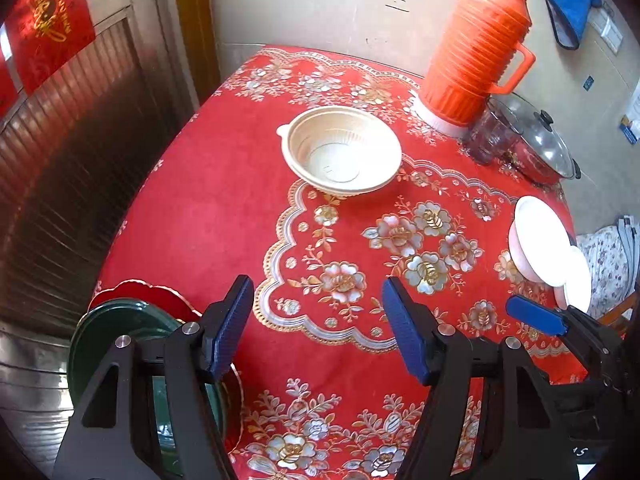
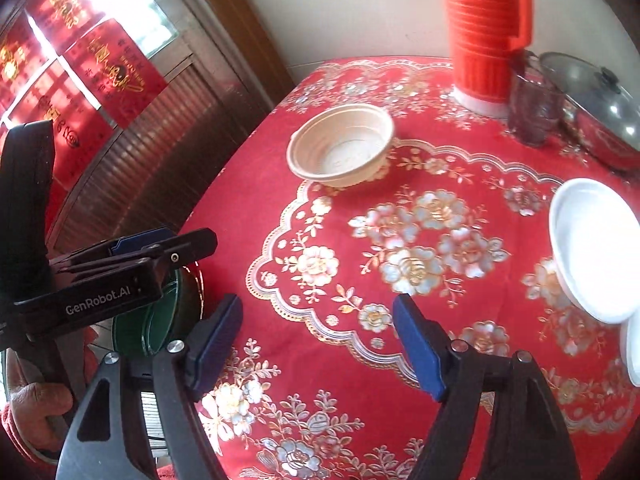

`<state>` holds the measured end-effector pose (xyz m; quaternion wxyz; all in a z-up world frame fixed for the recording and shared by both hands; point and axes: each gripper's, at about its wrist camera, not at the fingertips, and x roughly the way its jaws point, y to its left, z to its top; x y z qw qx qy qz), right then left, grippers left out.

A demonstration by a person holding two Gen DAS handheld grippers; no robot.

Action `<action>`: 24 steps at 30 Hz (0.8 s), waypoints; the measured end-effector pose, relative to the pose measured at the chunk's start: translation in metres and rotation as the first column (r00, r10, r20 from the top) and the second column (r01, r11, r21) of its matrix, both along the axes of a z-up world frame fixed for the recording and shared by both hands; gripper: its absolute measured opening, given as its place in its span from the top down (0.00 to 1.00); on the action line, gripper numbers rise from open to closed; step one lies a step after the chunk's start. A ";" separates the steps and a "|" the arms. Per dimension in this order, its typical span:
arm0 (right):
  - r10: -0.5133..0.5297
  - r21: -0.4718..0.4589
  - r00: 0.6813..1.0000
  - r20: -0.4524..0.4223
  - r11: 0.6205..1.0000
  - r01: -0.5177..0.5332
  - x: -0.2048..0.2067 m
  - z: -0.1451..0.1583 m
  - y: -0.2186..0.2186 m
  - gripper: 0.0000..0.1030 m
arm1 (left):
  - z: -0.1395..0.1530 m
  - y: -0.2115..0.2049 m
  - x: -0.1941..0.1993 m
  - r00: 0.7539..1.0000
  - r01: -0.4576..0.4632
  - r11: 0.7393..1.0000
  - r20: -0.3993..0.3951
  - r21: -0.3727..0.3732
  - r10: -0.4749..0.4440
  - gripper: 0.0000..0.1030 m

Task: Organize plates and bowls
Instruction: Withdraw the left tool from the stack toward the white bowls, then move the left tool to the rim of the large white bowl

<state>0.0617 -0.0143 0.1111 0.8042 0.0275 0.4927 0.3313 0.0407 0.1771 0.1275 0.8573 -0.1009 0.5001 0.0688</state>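
Observation:
A beige ribbed bowl [image 1: 342, 150] [image 2: 340, 144] sits upright at the middle of the red flowered tablecloth [image 1: 208, 216]. Two white bowls [image 1: 540, 240] [image 2: 596, 248] stand near the right edge, one partly behind the other. Green plates [image 1: 120, 332] [image 2: 160, 320] are stacked on a red plate at the near left corner. My left gripper [image 1: 318, 328] hovers open over bare cloth beside the green plates, nothing between its fingers. My right gripper [image 2: 316, 344] is open and empty too, to the right of the left gripper [image 2: 188, 246]. One of its fingers [image 1: 536, 315] shows in the left wrist view.
An orange thermos [image 1: 476, 52], a glass cup [image 1: 490, 136] and a lidded steel pot [image 1: 540, 148] crowd the far right corner. The table's left edge borders a wooden door [image 1: 80, 140]. A cushioned chair [image 1: 608, 264] stands past the right edge. A hand [image 2: 36, 400] holds the left gripper.

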 end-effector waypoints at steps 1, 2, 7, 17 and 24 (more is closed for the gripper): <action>-0.008 -0.003 1.000 0.001 1.000 0.008 0.000 0.000 -0.003 0.24 | 0.000 -0.003 0.002 1.000 0.004 1.000 0.000 0.001 -0.004 0.35; -0.015 -0.006 1.000 0.002 1.000 0.015 0.000 0.000 -0.007 0.24 | -0.001 -0.006 0.004 1.000 0.011 1.000 0.001 0.001 -0.011 0.35; -0.043 -0.015 0.999 -0.003 0.999 0.043 -0.002 -0.001 -0.020 0.24 | -0.008 -0.022 0.009 0.999 0.042 0.999 -0.013 -0.003 -0.042 0.35; -0.114 -0.030 0.994 -0.005 0.993 0.113 0.003 -0.002 -0.047 0.23 | -0.017 -0.048 0.018 0.996 0.087 0.996 -0.026 0.000 -0.087 0.35; -0.156 -0.033 0.988 -0.006 0.987 0.156 0.005 -0.004 -0.061 0.23 | -0.020 -0.060 0.024 0.994 0.105 0.994 -0.028 0.018 -0.105 0.35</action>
